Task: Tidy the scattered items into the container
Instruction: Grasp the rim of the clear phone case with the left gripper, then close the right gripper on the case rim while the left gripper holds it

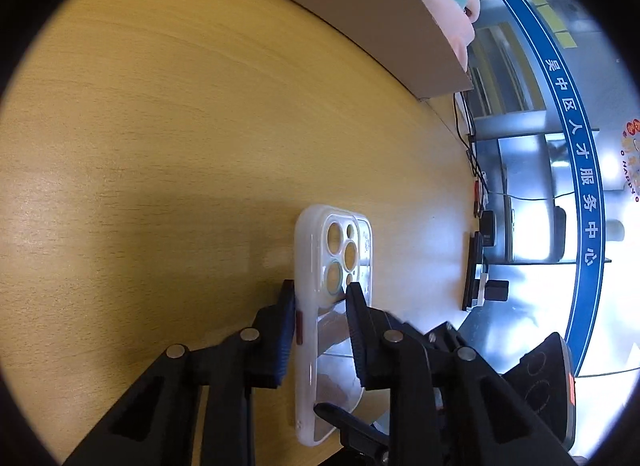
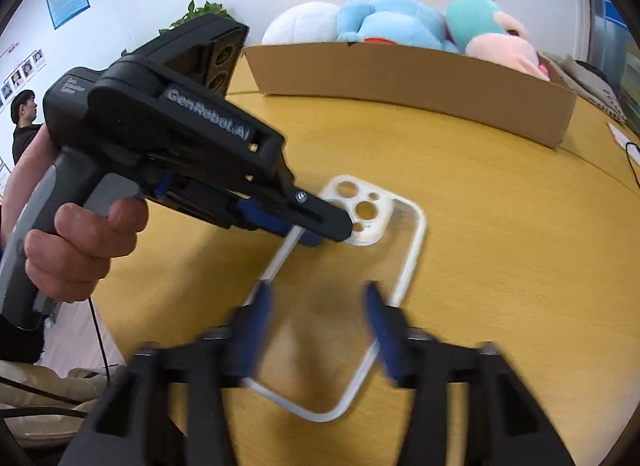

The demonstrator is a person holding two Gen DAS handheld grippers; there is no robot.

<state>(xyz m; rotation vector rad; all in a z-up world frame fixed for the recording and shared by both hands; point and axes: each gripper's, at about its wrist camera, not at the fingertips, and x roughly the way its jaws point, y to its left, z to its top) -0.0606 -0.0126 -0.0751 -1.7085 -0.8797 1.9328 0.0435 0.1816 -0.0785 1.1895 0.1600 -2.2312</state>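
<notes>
Left gripper: the left gripper (image 1: 320, 294) is clamped on one long edge of the phone case (image 1: 334, 266), near the camera end; in the right wrist view the left gripper (image 2: 320, 231) is a black pistol-grip tool held in the person's hand (image 2: 76, 246), its tip on the same edge.
Right gripper: the right gripper (image 2: 318, 296) has its blue-padded fingers spread apart and holds nothing; they straddle the lower half of the case, and motion blur hides whether the pads touch it.
Phone case: the phone case (image 2: 360, 266) is on the wooden table (image 2: 500, 246), well short of the box; whether it lies flat or is tipped up on the held edge is unclear. Translucent back, milky white rim, rounded corners, a raised white camera block with several round holes, a small red button on one side.
Container: a brown cardboard box (image 2: 400, 73), plain matte walls, stands at the far side of the table; its interior is hidden.
In the box: plush toys (image 2: 400, 21) in white, light blue, teal and pink rise above the rim; their lower parts are out of sight.
Table: yellow wood-grain laminate, smooth, with a rounded edge.
Hard to make out: the left wrist view is rotated, the box (image 1: 360, 17) is cut off at the top, and black devices with cables (image 1: 478, 262) by the table edge are too small to name.
</notes>
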